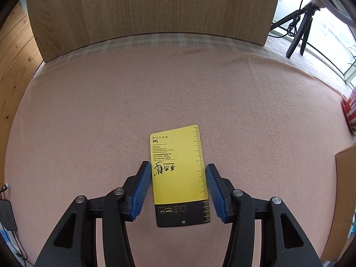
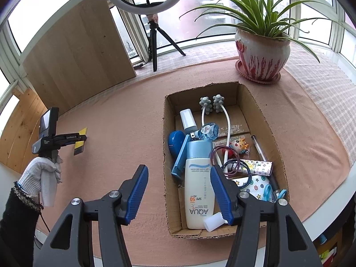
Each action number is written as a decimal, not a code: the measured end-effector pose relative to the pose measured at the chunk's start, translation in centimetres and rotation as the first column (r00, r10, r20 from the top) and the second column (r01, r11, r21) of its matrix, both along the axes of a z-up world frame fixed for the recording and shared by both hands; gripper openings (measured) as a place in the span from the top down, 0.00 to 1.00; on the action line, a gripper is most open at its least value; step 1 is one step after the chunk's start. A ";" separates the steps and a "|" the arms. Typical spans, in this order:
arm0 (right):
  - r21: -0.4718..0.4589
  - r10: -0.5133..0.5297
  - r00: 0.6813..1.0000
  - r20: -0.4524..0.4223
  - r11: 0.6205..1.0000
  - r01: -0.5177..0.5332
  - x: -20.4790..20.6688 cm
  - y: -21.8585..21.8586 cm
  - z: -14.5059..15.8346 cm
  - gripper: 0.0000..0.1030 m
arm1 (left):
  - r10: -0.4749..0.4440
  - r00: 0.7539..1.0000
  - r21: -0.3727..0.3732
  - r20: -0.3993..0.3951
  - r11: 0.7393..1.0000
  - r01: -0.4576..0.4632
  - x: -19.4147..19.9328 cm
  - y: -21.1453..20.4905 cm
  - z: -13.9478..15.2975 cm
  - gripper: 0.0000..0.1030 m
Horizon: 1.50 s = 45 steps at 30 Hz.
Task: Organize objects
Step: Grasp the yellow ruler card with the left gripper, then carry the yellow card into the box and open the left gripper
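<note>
A yellow and black card (image 1: 178, 153) with a ruler scale along one edge lies flat on the pink cloth (image 1: 89, 111). My left gripper (image 1: 178, 165) points down over it, and its blue pads meet the card's two long edges. The right wrist view shows that gripper (image 2: 80, 138) at far left in a white-gloved hand (image 2: 44, 173), with the card (image 2: 82, 131) at its tips. My right gripper (image 2: 179, 168) stands open above the near end of a cardboard box (image 2: 255, 102), nothing between its fingers. In the box lie a white AQUA sunscreen bottle (image 2: 198, 191) and several small items.
A wooden board (image 1: 151, 9) leans upright at the back of the table. A ring light on a black tripod (image 2: 153, 40) and a potted plant (image 2: 260, 55) stand by the window. A black adapter with a cable (image 1: 7, 215) sits at the left edge.
</note>
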State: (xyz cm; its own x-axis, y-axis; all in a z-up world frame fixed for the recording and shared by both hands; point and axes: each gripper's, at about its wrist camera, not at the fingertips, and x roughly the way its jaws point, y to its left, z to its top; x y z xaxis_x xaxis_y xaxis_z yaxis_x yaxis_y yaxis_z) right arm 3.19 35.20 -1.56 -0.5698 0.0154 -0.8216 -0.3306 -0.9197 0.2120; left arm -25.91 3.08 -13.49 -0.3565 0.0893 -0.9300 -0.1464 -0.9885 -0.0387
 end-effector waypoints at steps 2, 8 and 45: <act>0.004 0.004 1.000 0.001 1.000 -0.004 0.0 -0.1 0.0 0.47 | -0.004 1.000 0.008 -0.004 1.000 0.005 0.8 0.5 0.0 0.48; 0.026 0.007 1.000 0.007 1.000 -0.008 0.3 -0.3 0.0 0.47 | -0.079 0.997 0.075 -0.010 0.994 0.080 4.8 3.7 0.1 0.48; 0.088 -0.171 0.985 0.013 0.982 0.169 5.4 4.4 -0.2 0.47 | -0.617 0.745 0.176 -0.253 0.728 0.663 20.6 33.4 11.4 0.32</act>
State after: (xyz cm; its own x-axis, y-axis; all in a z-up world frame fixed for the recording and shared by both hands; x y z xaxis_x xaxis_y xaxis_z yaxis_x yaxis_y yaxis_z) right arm 8.58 39.61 -1.76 -0.5360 0.1815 -0.8245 -0.4869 -0.8643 0.1263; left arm -5.27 36.45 -2.13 -0.2767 0.5632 -0.7786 -0.7670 -0.6175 -0.1741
